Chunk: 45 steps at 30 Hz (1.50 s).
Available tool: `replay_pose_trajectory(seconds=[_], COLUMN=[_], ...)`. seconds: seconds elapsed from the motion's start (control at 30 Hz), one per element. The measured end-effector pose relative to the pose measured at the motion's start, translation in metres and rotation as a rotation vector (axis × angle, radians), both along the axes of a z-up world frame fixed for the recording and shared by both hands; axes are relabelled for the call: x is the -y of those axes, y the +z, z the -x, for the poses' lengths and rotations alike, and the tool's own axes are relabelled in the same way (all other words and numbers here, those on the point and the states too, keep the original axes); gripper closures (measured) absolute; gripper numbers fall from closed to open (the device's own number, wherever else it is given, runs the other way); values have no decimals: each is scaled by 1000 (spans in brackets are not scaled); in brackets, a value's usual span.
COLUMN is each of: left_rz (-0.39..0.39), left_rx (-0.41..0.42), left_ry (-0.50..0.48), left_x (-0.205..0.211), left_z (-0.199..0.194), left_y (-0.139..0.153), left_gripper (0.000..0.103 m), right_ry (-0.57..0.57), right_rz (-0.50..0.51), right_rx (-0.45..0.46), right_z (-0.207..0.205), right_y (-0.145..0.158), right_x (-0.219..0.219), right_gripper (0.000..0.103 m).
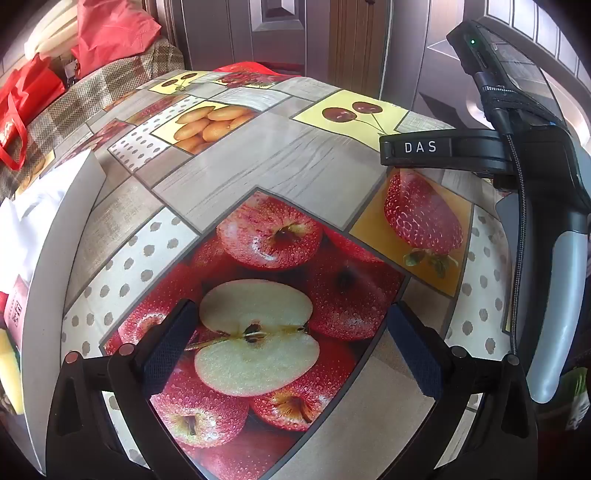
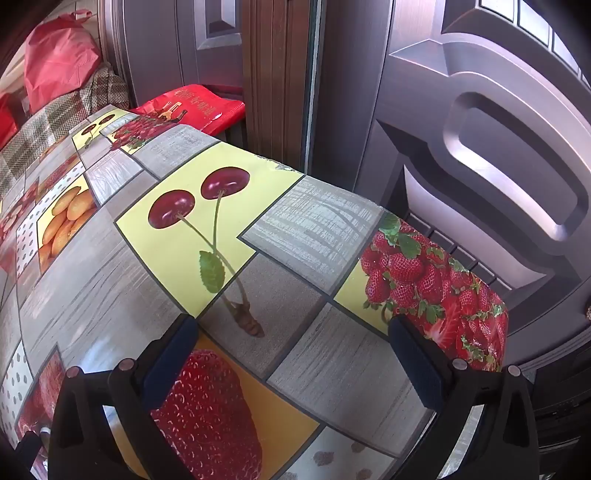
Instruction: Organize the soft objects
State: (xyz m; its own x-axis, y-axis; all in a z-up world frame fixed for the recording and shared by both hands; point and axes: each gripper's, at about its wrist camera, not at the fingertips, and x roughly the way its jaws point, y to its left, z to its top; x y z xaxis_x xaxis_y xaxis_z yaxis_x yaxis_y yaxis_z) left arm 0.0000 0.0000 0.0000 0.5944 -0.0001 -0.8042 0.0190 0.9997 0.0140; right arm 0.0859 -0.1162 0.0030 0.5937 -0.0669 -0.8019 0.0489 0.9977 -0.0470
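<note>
My left gripper point(image 1: 293, 347) is open and empty, low over the fruit-print tablecloth point(image 1: 258, 166), above the printed halved apple. At the far left stands a white-walled box point(image 1: 55, 236) with white soft material point(image 1: 22, 221) inside and a yellow sponge point(image 1: 9, 369) at its near end. The body of my right gripper point(image 1: 535, 177) shows at the right edge of the left wrist view; its fingers are hidden there. In its own view my right gripper point(image 2: 293, 354) is open and empty over the tablecloth point(image 2: 314, 229) near the printed cherries.
A checked cushion point(image 1: 85, 107) with red bags point(image 1: 110, 33) lies beyond the table at the back left. A red bag point(image 2: 192, 107) sits past the far table edge. Dark panelled doors point(image 2: 480, 147) stand close behind the table's far and right edges.
</note>
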Motion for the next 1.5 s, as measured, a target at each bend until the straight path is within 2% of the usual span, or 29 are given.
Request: replay_pose_trajectory(seconds=[1.5], left_rz=[3], left_rx=[0], left_ry=[-1], left_x=[-1], left_z=[0], left_y=[0], left_gripper=[1], right_ry=[0], right_rz=[-1], right_rx=[1], right_z=[0], right_y=[0], right_x=[0], right_gripper=[0])
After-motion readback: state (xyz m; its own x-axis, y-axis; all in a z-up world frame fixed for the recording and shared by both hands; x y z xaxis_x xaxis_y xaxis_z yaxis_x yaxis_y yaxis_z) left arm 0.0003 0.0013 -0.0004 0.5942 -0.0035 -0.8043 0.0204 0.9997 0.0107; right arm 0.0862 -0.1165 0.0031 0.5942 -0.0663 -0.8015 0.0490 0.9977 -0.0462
